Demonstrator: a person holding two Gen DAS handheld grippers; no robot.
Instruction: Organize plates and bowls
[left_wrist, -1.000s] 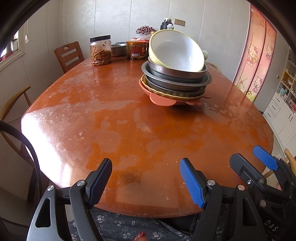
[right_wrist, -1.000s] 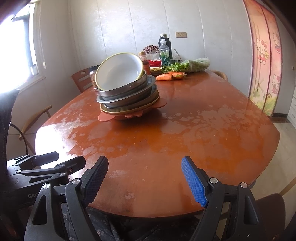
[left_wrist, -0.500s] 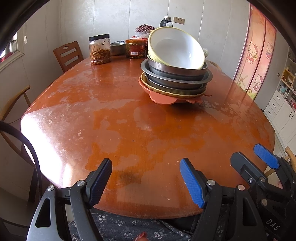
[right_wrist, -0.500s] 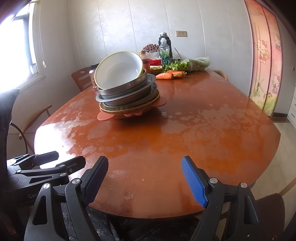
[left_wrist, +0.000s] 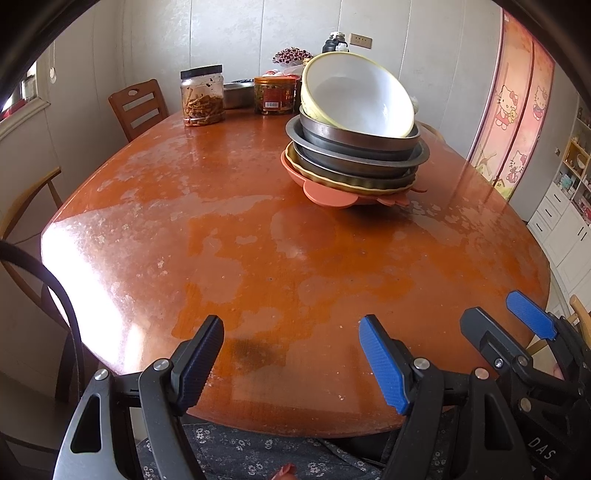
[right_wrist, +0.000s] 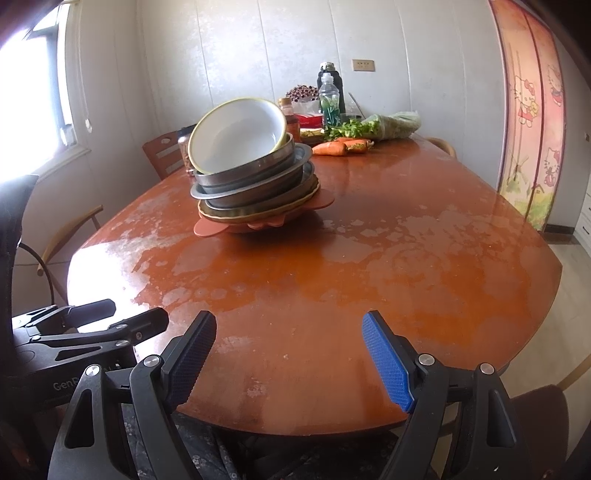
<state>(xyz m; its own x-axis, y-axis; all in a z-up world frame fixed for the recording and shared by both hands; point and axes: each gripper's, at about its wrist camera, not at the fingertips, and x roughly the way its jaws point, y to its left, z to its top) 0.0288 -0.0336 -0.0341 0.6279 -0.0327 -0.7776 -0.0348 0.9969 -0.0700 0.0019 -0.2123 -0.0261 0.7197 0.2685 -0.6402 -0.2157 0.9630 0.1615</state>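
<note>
Two grippers gaping and empty over the near table (left_wrist: 258, 258) edge, left gripper (left_wrist: 291, 360), right gripper (right_wrist: 290, 356), tilted white bowl (left_wrist: 354, 96) topping stacked metal dishes (left_wrist: 354, 155), far off.

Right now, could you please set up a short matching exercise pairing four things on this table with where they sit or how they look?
Things:
1. white bowl
2. orange plate
3. carrots
4. jar with black lid

Descriptions:
A. bottom of the stack
B. lying beside the bagged greens
C. tilted on top of the stack
D. standing at the table's far end, near the wooden chair

Pairs: 1-C, 2-A, 3-B, 4-D
</note>
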